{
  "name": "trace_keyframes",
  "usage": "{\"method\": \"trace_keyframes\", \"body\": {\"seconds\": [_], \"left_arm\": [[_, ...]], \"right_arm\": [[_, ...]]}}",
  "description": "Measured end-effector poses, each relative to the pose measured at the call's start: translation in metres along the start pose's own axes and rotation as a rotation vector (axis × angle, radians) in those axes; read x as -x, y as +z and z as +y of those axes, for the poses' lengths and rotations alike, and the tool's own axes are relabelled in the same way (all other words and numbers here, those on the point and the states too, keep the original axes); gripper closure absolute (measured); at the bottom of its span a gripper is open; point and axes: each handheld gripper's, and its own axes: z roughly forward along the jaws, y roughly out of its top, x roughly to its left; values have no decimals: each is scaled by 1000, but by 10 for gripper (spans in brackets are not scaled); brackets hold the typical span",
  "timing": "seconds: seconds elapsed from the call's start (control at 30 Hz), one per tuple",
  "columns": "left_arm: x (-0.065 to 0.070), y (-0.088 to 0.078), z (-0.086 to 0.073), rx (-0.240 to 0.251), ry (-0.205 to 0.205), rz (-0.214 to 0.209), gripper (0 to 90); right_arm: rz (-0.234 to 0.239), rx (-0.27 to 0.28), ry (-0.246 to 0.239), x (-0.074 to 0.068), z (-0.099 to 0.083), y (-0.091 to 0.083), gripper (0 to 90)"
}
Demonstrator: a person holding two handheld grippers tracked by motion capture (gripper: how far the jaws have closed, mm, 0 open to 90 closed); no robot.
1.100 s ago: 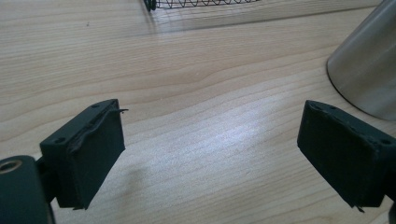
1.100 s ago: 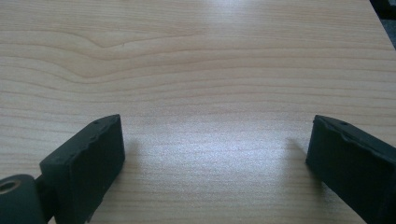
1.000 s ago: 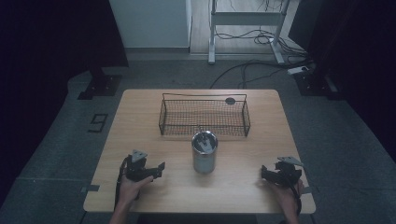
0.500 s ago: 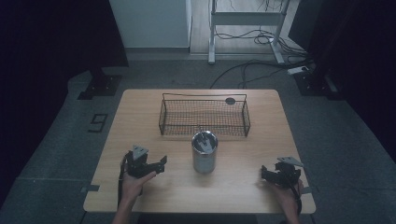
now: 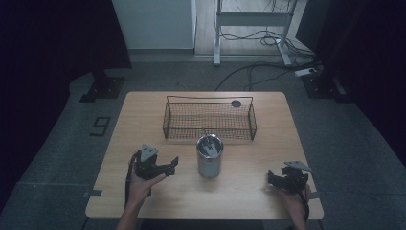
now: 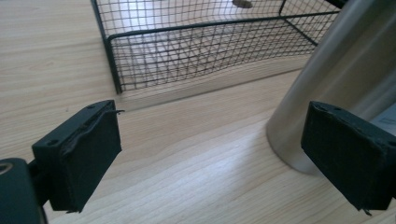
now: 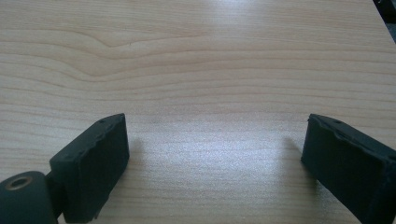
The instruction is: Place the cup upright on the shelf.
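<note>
A: High view: what faces us?
B: A steel cup (image 5: 209, 155) at centre of the surface (image 5: 143, 110), before a wire basket (image 5: 209, 118); left gripper (image 5: 173, 163) nearby, jaws apart.
A: Left gripper view?
B: Cup at right; we'd centre it first.
A: Right gripper view?
B: Right gripper (image 7: 215, 158) jaws apart over bare wood.

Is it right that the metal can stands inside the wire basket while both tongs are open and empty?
Not quite. The can stands on the table, outside the basket, just in front of its near wall, as the high view shows. The rest holds: the left tongs and right tongs are open and empty.
</note>
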Motion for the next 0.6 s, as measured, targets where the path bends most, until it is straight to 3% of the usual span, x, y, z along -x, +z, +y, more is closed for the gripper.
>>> {"method": "trace_keyframes", "body": {"seconds": [0.27,0.6], "left_arm": [[15,4,6,1,29,-46,40],[26,8,9,-2,44,-73,37]], "right_arm": [[0,0,0,0,0,0,70],[0,0,0,0,0,0,70]]}}
